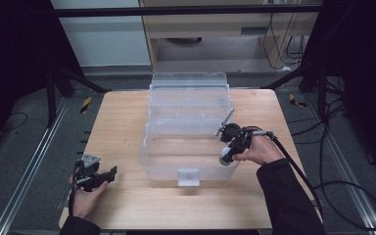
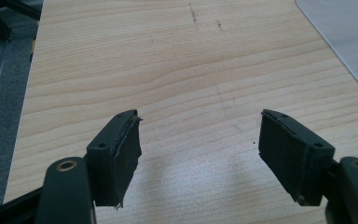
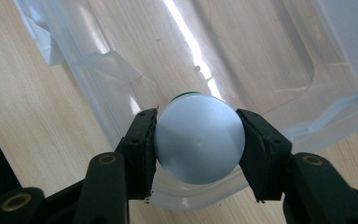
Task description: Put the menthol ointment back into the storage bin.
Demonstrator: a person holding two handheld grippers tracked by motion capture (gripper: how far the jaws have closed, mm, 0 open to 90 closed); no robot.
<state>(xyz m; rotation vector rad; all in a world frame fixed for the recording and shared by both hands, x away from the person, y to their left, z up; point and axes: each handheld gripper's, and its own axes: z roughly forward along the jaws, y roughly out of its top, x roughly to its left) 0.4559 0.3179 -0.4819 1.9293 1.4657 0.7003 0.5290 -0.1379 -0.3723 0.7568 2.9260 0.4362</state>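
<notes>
we hold a small white-capped bottle (image 3: 199, 139) in our right gripper (image 3: 198, 140), the two black jaws pinching it from either side of its round top. a thin green edge peeks out behind the cap. in the high view the bottle (image 1: 224, 158) hangs over the near right corner of the clear plastic box (image 1: 186, 105), just above the rim, and the right gripper view looks straight down past it into the open box (image 3: 270, 56).

our left gripper (image 2: 200, 154) rests low over the bare wooden table (image 2: 168, 70), well apart from the box, its jaws spread wide with nothing between them.

the risk, as we judge it, lies in the placing. the bottle sits almost over the box wall, not its floor, so letting go here could drop it on the rim and tip it outside onto the table. the smooth round cap also gives the pads (image 3: 140, 144) little to bite, so it may slip or swivel if we tilt. and the light box could slide if we knock it, since our left gripper isn't steadying it.
</notes>
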